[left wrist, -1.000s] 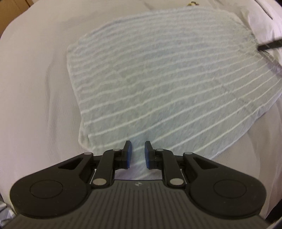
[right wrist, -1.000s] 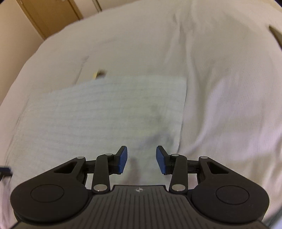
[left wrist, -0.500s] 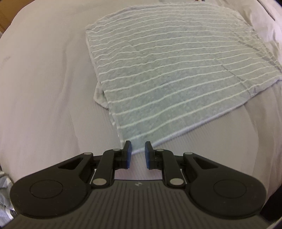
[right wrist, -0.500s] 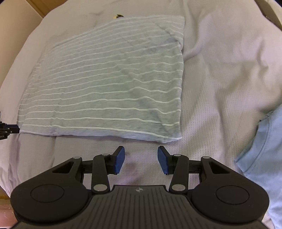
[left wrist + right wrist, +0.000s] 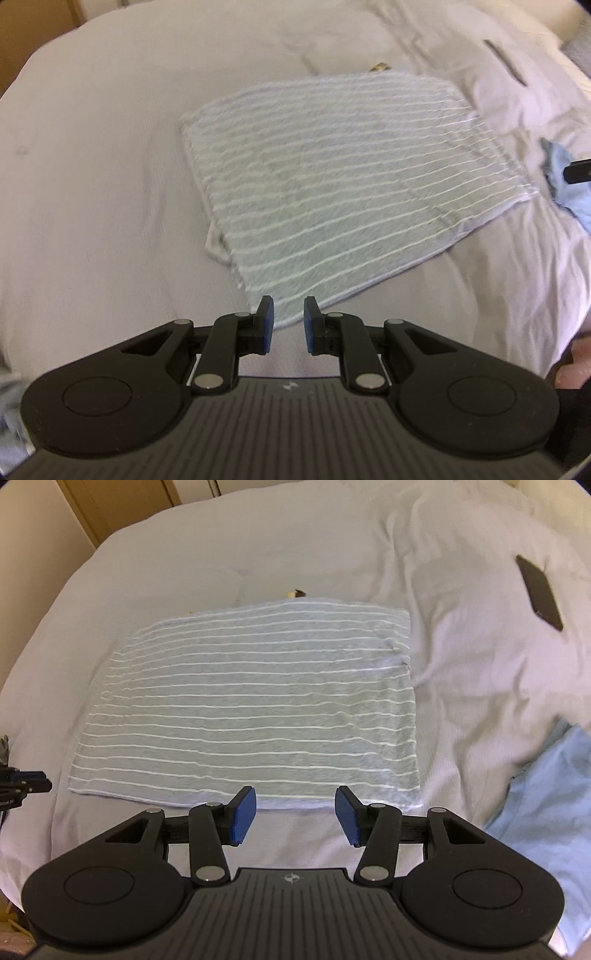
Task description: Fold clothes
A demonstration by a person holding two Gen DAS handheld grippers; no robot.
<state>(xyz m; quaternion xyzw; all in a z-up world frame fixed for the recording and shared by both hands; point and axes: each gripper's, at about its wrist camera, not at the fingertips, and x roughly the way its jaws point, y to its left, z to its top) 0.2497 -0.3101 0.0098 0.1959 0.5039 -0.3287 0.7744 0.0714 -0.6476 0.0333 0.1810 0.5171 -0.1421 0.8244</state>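
A grey shirt with thin white stripes (image 5: 332, 184) lies folded into a flat rectangle on the white bedcover (image 5: 92, 184). In the left wrist view my left gripper (image 5: 288, 325) hovers just off the shirt's near corner, narrowly open, with nothing between its blue pads. In the right wrist view the same shirt (image 5: 251, 709) spreads ahead. My right gripper (image 5: 295, 814) stands wide open and empty just short of its near edge. The left gripper's tip (image 5: 22, 781) shows at the far left edge there.
A light blue garment (image 5: 546, 805) lies crumpled on the bed to the right of the striped shirt. A dark flat phone-like object (image 5: 539, 590) rests further back on the right. A small brownish item (image 5: 295, 593) peeks out behind the shirt. Wooden doors (image 5: 118, 502) stand beyond the bed.
Both grippers have drawn back and up from the striped shirt, which now lies whole and flat in front of them. The right gripper stayed open; the left kept its narrow gap.
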